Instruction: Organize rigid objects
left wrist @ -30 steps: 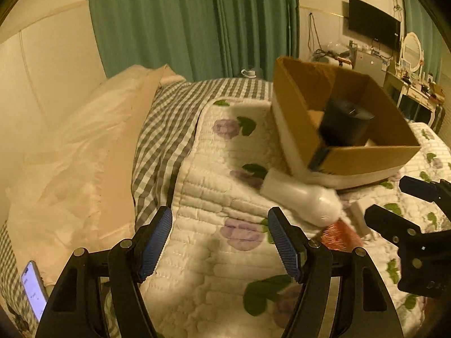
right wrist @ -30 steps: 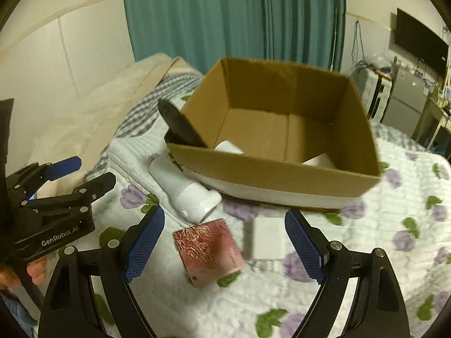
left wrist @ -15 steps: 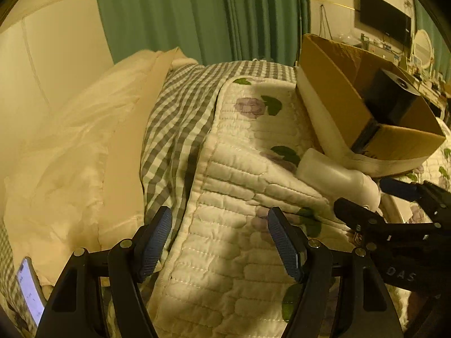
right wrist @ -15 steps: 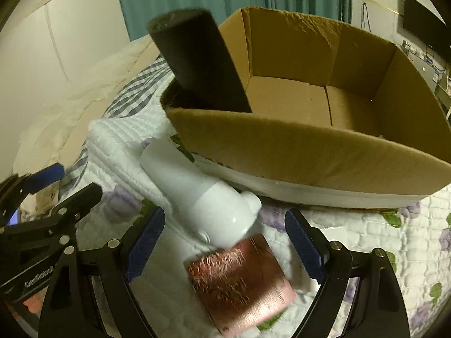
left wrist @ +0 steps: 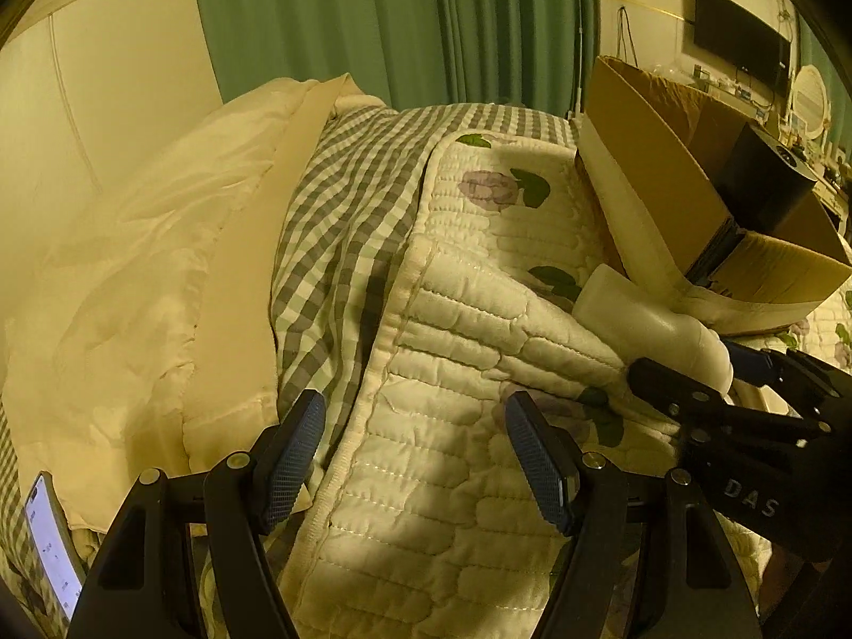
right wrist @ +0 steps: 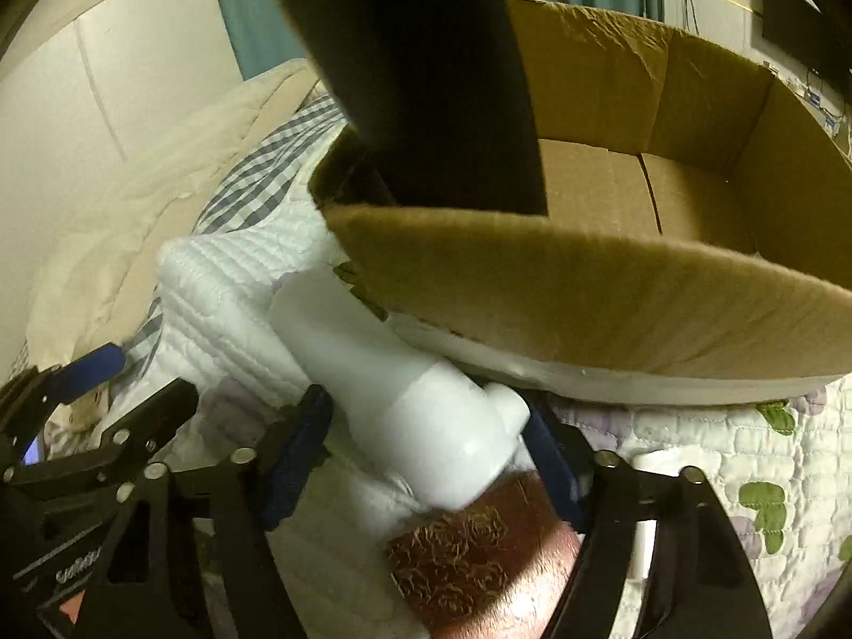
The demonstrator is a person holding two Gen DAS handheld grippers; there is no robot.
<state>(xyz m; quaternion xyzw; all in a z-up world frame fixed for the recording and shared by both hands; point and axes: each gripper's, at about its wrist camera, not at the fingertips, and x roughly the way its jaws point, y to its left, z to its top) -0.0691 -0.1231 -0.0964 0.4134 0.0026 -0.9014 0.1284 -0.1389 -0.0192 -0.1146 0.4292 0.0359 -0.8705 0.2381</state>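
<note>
A white bottle (right wrist: 404, 388) lies on the quilt against the near-left corner of a cardboard box (right wrist: 612, 298). My right gripper (right wrist: 426, 447) is around the bottle's cap end, fingers on both sides, narrowed against it. A black cylinder (right wrist: 436, 80) leans out of the box's corner. A copper patterned box (right wrist: 479, 548) lies just below the bottle. In the left wrist view the bottle (left wrist: 639, 314) and the cardboard box (left wrist: 655, 181) are at right, with the right gripper (left wrist: 729, 373) at the bottle. My left gripper (left wrist: 415, 458) is open and empty over the quilt.
A cream duvet (left wrist: 133, 266) and checked sheet (left wrist: 341, 202) lie left of the floral quilt (left wrist: 452, 479). A lit phone (left wrist: 50, 538) lies at the bottom left. A small white block (right wrist: 644, 522) lies on the quilt right of the copper box. Green curtains hang behind.
My right gripper moved forward and its fingers have narrowed around the white bottle's cap end. My left gripper has swung left, away from the box, still open.
</note>
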